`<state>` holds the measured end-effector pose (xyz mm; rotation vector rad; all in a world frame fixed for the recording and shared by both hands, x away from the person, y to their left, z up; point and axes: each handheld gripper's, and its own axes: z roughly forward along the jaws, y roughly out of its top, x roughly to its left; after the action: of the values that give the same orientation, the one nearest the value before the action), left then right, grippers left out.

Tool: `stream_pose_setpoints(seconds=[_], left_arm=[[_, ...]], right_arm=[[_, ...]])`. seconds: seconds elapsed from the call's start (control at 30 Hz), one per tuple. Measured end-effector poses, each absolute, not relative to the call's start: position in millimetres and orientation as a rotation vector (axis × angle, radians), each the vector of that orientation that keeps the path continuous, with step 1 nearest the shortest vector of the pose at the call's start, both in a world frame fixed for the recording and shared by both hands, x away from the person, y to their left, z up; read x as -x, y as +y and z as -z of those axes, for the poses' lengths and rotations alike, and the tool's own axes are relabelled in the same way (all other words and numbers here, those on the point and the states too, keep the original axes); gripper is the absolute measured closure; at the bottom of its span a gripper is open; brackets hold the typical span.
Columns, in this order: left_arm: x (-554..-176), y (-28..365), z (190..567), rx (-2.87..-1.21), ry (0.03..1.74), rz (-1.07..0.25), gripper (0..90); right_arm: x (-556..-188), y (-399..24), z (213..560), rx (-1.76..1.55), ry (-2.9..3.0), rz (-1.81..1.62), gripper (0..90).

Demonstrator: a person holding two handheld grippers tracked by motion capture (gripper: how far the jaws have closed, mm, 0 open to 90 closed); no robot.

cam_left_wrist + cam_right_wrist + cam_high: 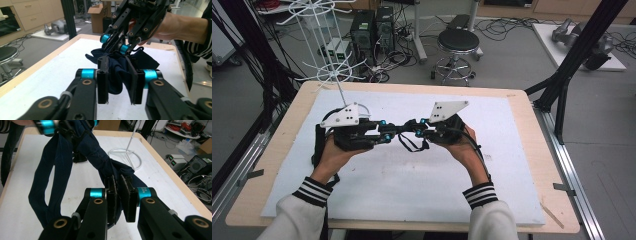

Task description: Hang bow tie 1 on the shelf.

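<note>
A dark navy piece of cloth [413, 143] hangs between the two grippers above the white mat [412, 185], and a loop of it droops below them. My left gripper [388, 134] is shut on one end of it. In the left gripper view the cloth [117, 75] is bunched between that gripper's black jaws [118, 62]. My right gripper [416, 131] is shut on the other end, tip to tip with the left one. In the right gripper view its pads [118, 180] pinch a fold, and a long strip of the cloth [60, 170] runs up to the left gripper [50, 123].
A white wire rack [328, 70] stands at the mat's far left corner, and its ring base [125, 155] lies on the mat. Beyond the wooden table edge [412, 87] are a black stool [458, 42] and computer boxes [372, 27]. Black frame posts [579, 47] rise at the right.
</note>
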<state>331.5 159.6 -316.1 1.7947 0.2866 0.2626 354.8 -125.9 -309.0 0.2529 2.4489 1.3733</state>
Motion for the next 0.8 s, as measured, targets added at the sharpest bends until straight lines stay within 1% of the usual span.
stream_pose_setpoints(seconds=[0.17, 0.33, 0.43, 0.47, 0.5, 0.53, 0.57, 0.6, 0.67, 0.7, 0.73, 0.77, 0.8], left_arm=[[-329.6, 159.6, 315.0, -1.798, 0.285, -0.286, 78.9], [-329.4, 159.8, 314.8, -1.799, 0.289, -0.290, 79.2], [-329.3, 160.6, 314.6, -1.796, 0.291, -0.298, 79.4], [-329.2, 160.8, 314.6, -1.795, 0.291, -0.297, 79.5], [-329.4, 161.5, 314.7, -1.797, 0.290, -0.299, 79.5], [-329.1, 161.9, 314.8, -1.792, 0.295, -0.301, 79.5], [-329.2, 162.8, 314.8, -1.784, 0.296, -0.299, 79.4], [-329.7, 163.9, 314.9, -1.778, 0.296, -0.294, 79.4], [-329.5, 164.6, 314.7, -1.780, 0.299, -0.302, 79.5], [-329.3, 164.8, 314.7, -1.784, 0.299, -0.305, 79.5], [-329.2, 164.9, 314.9, -1.783, 0.297, -0.302, 79.5], [-329.0, 165.2, 314.8, -1.785, 0.299, -0.307, 79.5], [-328.8, 165.5, 314.7, -1.784, 0.300, -0.307, 79.5]], right_arm=[[-355.0, -126.1, 309.4, -0.246, 2.444, -1.389, 84.1], [-354.7, -126.2, 310.0, -0.249, 2.451, -1.391, 83.7], [-354.8, -126.5, 310.3, -0.252, 2.451, -1.398, 81.3], [-355.0, -126.6, 310.6, -0.253, 2.448, -1.422, 73.1], [-355.0, -126.6, 310.6, -0.253, 2.448, -1.422, 73.1], [-354.7, -126.4, 311.0, -0.256, 2.443, -1.433, 64.1], [-352.9, -124.9, 312.4, -0.283, 2.408, -1.430, 39.7], [-352.9, -124.9, 312.4, -0.283, 2.408, -1.430, 39.7], [-351.4, -122.9, 314.3, -0.308, 2.398, -1.408, 19.4], [-351.4, -122.9, 314.3, -0.308, 2.398, -1.408, 19.4], [-350.7, -121.8, 315.0, -0.307, 2.391, -1.391, 14.0], [-350.5, -121.8, 315.0, -0.310, 2.386, -1.398, 11.5], [-350.5, -121.8, 315.0, -0.310, 2.386, -1.398, 11.5]])
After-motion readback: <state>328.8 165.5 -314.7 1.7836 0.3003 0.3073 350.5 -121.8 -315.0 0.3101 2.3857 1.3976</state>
